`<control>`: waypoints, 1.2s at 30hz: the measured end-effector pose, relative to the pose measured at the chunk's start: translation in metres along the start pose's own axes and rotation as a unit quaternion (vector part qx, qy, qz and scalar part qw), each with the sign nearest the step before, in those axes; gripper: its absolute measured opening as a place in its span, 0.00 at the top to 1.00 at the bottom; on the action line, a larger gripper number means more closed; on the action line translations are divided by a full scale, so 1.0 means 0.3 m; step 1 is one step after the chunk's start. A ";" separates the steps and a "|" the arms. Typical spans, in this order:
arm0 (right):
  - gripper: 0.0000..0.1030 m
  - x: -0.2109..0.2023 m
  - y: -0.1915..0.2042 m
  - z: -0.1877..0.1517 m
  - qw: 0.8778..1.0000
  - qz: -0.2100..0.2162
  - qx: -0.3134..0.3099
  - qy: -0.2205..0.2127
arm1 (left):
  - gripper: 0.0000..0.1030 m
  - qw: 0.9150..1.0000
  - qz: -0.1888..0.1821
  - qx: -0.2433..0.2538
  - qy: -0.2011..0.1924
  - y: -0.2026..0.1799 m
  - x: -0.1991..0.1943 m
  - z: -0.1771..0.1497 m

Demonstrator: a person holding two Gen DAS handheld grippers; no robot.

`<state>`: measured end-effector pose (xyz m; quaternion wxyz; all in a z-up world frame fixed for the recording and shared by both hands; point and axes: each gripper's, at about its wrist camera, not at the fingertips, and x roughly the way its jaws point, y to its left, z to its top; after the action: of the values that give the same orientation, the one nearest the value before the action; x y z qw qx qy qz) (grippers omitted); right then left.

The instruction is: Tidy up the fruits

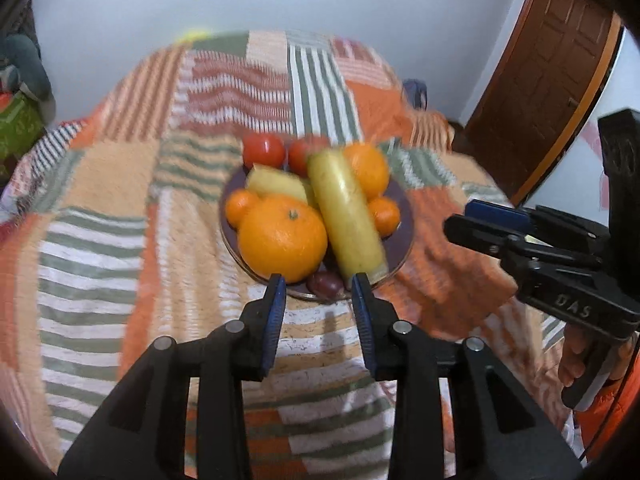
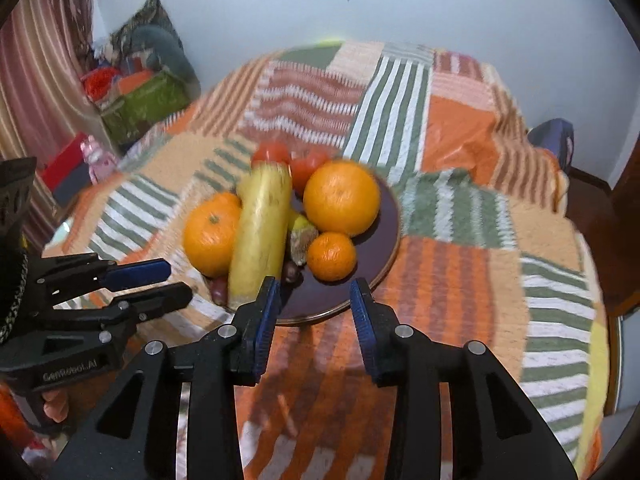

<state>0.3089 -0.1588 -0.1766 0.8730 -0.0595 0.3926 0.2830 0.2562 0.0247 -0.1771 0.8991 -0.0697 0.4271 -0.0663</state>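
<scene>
A dark purple plate [image 1: 404, 216] [image 2: 394, 220] sits on the patchwork cloth, heaped with fruit. On it lie a long yellow fruit [image 1: 346, 216] [image 2: 262, 236], a big orange [image 1: 282, 236] [image 2: 212, 234], a second orange [image 1: 366, 168] [image 2: 342, 198], a small mandarin [image 1: 384, 214] [image 2: 331, 256], red tomatoes [image 1: 264, 150] [image 2: 272, 152] at the back and dark grapes [image 1: 326, 282] at the near rim. My left gripper [image 1: 319, 278] [image 2: 180, 279] hangs open just before the plate's near edge, holding nothing. My right gripper [image 2: 315, 282] [image 1: 460, 218] is open and bare too, near the rim.
The striped patchwork cloth [image 1: 100, 200] covers the whole round table. A brown wooden door [image 1: 552, 68] stands at the right, a blue-backed chair [image 2: 554, 140] is behind the table, and boxes and bags [image 2: 140, 100] are piled by the curtain at left. A person's hand [image 1: 576, 356] grips the right handle.
</scene>
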 end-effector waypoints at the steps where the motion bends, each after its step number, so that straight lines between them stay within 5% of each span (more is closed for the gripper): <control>1: 0.67 -0.044 0.005 0.005 1.000 -0.002 0.000 -0.014 | 0.68 1.000 0.002 0.002 -0.018 -0.009 -0.057 0.007; 7: 0.67 -0.338 0.081 0.034 0.993 -0.017 -0.005 -0.113 | 0.68 0.993 0.014 0.018 -0.114 -0.069 -0.359 0.030; 16: 0.67 -0.697 0.213 -0.007 0.970 -0.020 -0.010 -0.241 | 0.68 0.960 0.039 0.053 -0.272 -0.204 -0.810 -0.017; 19: 0.66 -0.775 0.243 -0.034 0.963 -0.012 -0.002 -0.270 | 0.59 0.951 0.036 0.059 -0.301 -0.234 -0.906 -0.051; 21: 0.61 -0.807 0.257 -0.048 0.958 -0.012 0.002 -0.285 | 0.48 0.946 0.033 0.059 -0.316 -0.249 -0.945 -0.074; 25: 0.46 -0.845 0.286 -0.068 0.951 -0.019 0.001 -0.308 | 0.41 0.941 0.042 0.065 -0.330 -0.273 -0.984 -0.107; 30: 0.15 -0.871 0.316 -0.088 0.941 -0.053 0.001 -0.334 | 0.12 0.936 0.052 0.046 -0.345 -0.260 -1.004 -0.137; 34: 0.00 -0.871 0.323 -0.088 0.938 -0.070 0.004 -0.338 | 0.07 0.932 0.066 0.041 -0.353 -0.259 -1.010 -0.156; 36: 0.00 -0.862 0.322 -0.084 0.938 -0.078 0.007 -0.339 | 0.04 0.933 0.067 0.042 -0.352 -0.257 -1.008 -0.159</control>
<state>0.1028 -0.2022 0.0037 0.9740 0.0156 0.0695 0.2149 0.0251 -0.0002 0.0367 0.9962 -0.0222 0.0841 0.0053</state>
